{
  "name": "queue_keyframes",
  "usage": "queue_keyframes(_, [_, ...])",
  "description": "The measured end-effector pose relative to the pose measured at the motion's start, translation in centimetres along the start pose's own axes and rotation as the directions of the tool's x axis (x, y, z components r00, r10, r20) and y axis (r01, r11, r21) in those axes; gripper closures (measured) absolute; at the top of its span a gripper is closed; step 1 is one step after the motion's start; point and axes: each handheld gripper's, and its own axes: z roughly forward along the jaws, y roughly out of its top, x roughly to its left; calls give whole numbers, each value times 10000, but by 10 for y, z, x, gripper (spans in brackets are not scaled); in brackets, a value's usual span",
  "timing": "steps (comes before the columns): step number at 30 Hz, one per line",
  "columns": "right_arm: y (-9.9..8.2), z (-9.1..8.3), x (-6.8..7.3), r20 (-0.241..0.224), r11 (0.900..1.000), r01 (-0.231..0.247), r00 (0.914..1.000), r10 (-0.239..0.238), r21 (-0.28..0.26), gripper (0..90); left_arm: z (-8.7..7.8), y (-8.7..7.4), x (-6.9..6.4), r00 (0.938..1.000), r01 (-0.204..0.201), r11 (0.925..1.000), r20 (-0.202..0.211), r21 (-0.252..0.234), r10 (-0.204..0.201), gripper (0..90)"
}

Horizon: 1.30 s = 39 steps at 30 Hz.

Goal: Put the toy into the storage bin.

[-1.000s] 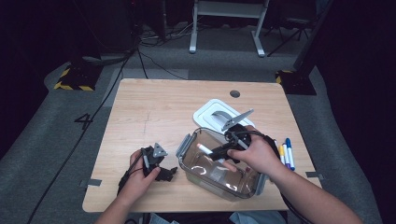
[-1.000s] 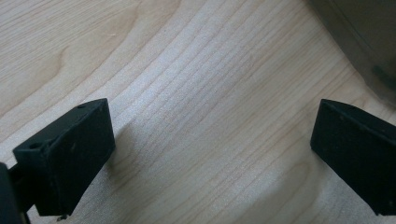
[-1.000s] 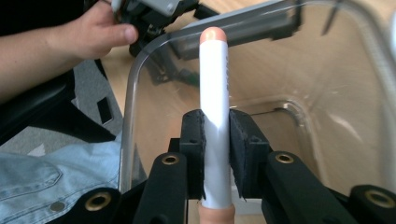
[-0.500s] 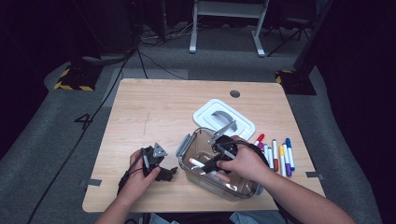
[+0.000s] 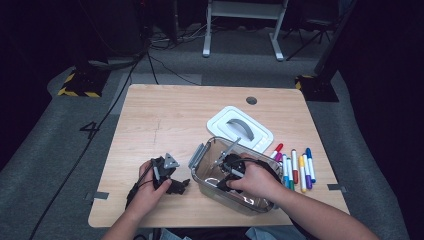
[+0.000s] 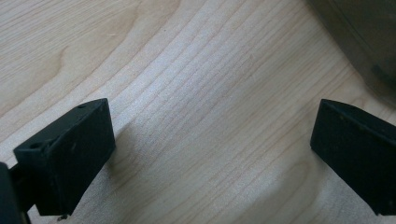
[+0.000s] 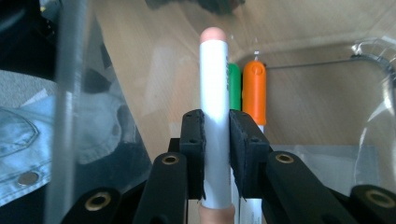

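Right gripper (image 7: pixel 215 140) clamped on white peach-capped marker (image 7: pixel 214 93), now lowered into clear plastic box (image 5: pixel 210 172) near table's front edge, ready for release; left gripper (image 6: pixel 210 154) gaping wide, empty.

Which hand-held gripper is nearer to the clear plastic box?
The right hand-held gripper: it is inside the clear plastic box, holding a marker. The left hand-held gripper rests on the table beside it.
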Motion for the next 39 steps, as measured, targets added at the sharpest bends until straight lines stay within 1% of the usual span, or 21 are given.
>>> queue_keyframes(2, [-1, 3, 0, 25, 9998, -32, 10000, 31, 174, 767, 0, 0, 0, 10000, 8, 10000, 2, 0, -8, 2])
queue_keyframes(3, [-1, 5, 0, 24, 9997, 33, 10000, -34, 234, 767, 0, 0, 0, 10000, -9, 10000, 3, 8, 9, 2])
queue_keyframes(7, [-2, 8, 0, 1, 9995, -25, 10000, 25, 325, 764, 0, 0, 0, 10000, 18, 10000, 7, 11, -18, 2])
queue_keyframes(8, [-3, 8, -1, -10, 9996, -59, 10000, 60, 279, 745, 0, 0, 0, 10000, 2, 10000, 3, 16, -2, 2])
queue_keyframes(10, [-3, 8, -2, 124, 9998, -158, 9998, 156, 146, 686, 0, 0, 0, 10000, -23, 10000, -1, 17, 23, 2])
queue_keyframes(13, [-3, 3, -4, 212, 9998, -166, 9996, 168, -106, 682, 0, 0, 0, 10000, -6, 10000, 0, 8, 6, 2])
queue_keyframes(14, [-3, -1, -4, 310, 9995, -130, 9994, 139, -295, 676, 0, 0, 0, 10000, 38, 10000, 17, 7, -38, 2])
queue_keyframes(16, [-3, -11, -5, 461, 9979, -138, 9988, 168, -638, 674, 0, 0, 0, 10000, -4, 10000, -7, 15, 4, 2])
queue_keyframes(19, [-5, -27, -8, 653, 9929, -215, 9974, 293, -1167, 672, 0, 0, 0, 10000, -2, 10000, 10, 11, 2, 2])
queue_keyframes(21, [-8, -40, -10, 909, 9877, -242, 9951, 386, -1545, 672, 0, 0, 0, 10000, 2, 10000, 11, 11, -2, 2])
queue_keyframes(25, [-18, -68, -18, 1273, 9724, -468, 9888, 775, -2287, 665, 0, 0, 0, 10000, -1, 10000, 12, 12, 1, 2])
queue_keyframes(27, [-23, -81, -24, 1500, 9648, -552, 9840, 963, -2570, 658, 0, 0, 0, 10000, -4, 10000, 14, 13, 4, 2])
queue_keyframes(28, [-29, -92, -29, 1666, 9547, -646, 9791, 1170, -2906, 657, 0, 0, 0, 10000, -4, 10000, 14, 12, 4, 2])
queue_keyframes(30, [-37, -104, -34, 1927, 9450, -796, 9703, 1464, -3172, 653, 0, 0, 0, 10000, -1, 10000, 15, 12, 1, 2])
queue_keyframes(33, [-50, -121, -44, 2198, 9266, -1069, 9557, 1958, -3606, 646, 0, 0, 0, 10000, -4, 10000, 16, 13, 4, 2])
queue_keyframes(34, [-58, -130, -50, 2427, 9183, -1174, 9447, 2207, -3781, 642, 0, 0, 0, 10000, -1, 10000, 15, 13, 1, 2])
queue_keyframes(35, [-63, -134, -53, 2520, 9129, -1287, 9377, 2391, -3873, 642, 0, 0, 0, 10000, -7, 10000, 32, 34, 7, 2])
queue_keyframes(36, [-68, -139, -57, 2589, 9053, -1392, 9308, 2580, -4014, 642, 0, 0, 0, 10000, -7, 10000, 31, 36, 7, 2])
queue_keyframes(37, [-73, -143, -60, 2641, 9007, -1501, 9249, 2736, -4076, 642, 0, 0, 0, 10000, -4, 10000, 30, 34, 4, 2])
queue_keyframes(38, [-80, -148, -65, 2735, 8922, -1654, 9144, 2984, -4203, 642, 0, 0, 0, 10000, -5, 10000, 29, 35, 5, 2])
queue_keyframes(39, [-84, -151, -68, 2803, 8858, -1758, 9065, 3158, -4295, 643, 0, 0, 0, 10000, -7, 10000, 28, 37, 7, 2])
